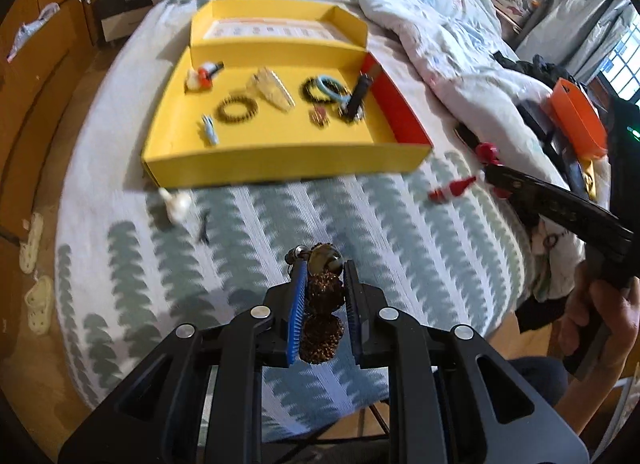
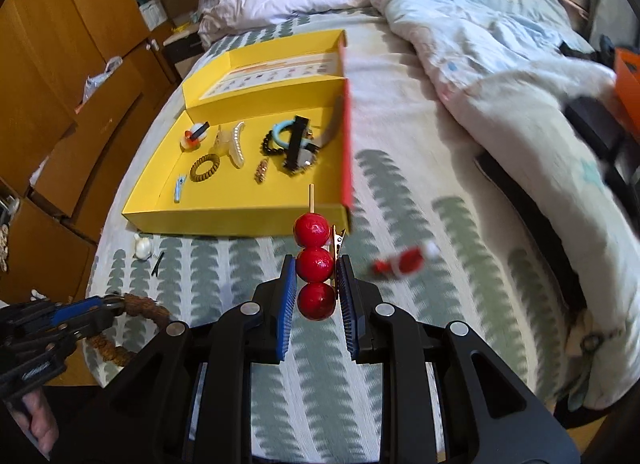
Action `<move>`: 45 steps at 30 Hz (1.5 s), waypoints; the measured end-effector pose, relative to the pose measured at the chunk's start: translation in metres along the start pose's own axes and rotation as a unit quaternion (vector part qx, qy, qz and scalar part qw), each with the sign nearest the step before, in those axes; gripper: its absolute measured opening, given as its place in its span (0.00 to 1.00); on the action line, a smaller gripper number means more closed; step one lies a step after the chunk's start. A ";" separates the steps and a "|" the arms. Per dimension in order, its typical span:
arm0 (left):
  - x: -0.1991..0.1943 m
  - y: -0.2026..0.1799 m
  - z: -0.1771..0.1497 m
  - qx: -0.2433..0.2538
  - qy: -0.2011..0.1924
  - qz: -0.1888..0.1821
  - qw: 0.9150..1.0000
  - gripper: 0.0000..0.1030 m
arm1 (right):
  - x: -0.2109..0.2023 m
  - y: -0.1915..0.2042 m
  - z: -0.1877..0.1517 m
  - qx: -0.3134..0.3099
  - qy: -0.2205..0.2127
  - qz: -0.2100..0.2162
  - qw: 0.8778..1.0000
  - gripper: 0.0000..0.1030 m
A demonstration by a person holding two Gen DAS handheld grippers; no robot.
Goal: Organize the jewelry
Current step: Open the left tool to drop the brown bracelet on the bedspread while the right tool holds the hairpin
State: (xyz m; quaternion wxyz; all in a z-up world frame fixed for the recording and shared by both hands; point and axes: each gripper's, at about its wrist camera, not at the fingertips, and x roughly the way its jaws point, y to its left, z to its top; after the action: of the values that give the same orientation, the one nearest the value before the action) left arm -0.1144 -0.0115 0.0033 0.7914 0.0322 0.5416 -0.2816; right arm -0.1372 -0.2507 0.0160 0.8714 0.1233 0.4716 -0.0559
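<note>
My left gripper (image 1: 325,270) is shut on a brown beaded bracelet (image 1: 323,296) and holds it above the bedspread, in front of the yellow box (image 1: 280,158). My right gripper (image 2: 316,264) is shut on a red three-ball hair clip (image 2: 315,262), just short of the yellow box's front wall (image 2: 240,220). The box holds several pieces: a brown coil hair tie (image 2: 205,168), a pearl claw clip (image 2: 236,144), a blue ring (image 2: 285,135) and a black clip (image 2: 296,144). In the right wrist view the left gripper (image 2: 108,310) and its bracelet (image 2: 148,306) show at lower left.
On the patterned bedspread lie a red clip (image 2: 402,260), a white pearl piece (image 2: 143,247) and a small black pin (image 2: 157,264). A rumpled quilt (image 2: 480,44) fills the right side. An orange box (image 1: 576,116) sits far right. Wooden cabinets (image 2: 60,64) stand left.
</note>
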 end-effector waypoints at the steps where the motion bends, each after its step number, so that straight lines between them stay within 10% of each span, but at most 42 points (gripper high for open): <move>1: 0.002 -0.001 -0.003 0.002 0.003 -0.004 1.000 0.19 | -0.004 -0.009 -0.007 0.010 0.000 -0.003 1.000 0.22; 9: 0.013 -0.008 -0.011 0.021 0.019 -0.035 0.999 0.19 | -0.004 -0.065 -0.034 0.077 0.012 -0.023 0.997 0.21; 23: 0.073 0.040 0.001 -0.009 0.076 0.038 0.996 0.19 | 0.050 -0.107 -0.042 0.129 0.079 -0.059 0.987 0.21; 30: 0.061 0.043 0.005 0.006 0.053 0.085 0.995 0.52 | 0.070 -0.114 -0.044 0.136 0.098 -0.085 0.982 0.22; 45: 0.044 0.049 0.016 -0.004 0.020 0.089 0.996 0.54 | 0.063 -0.107 -0.034 0.126 0.057 -0.107 0.985 0.25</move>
State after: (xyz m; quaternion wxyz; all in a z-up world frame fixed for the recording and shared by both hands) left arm -0.0659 0.0059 -0.0412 0.8027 0.0828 0.5530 -0.2077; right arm -0.1528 -0.3437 -0.0722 0.8094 0.1837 0.5206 -0.2003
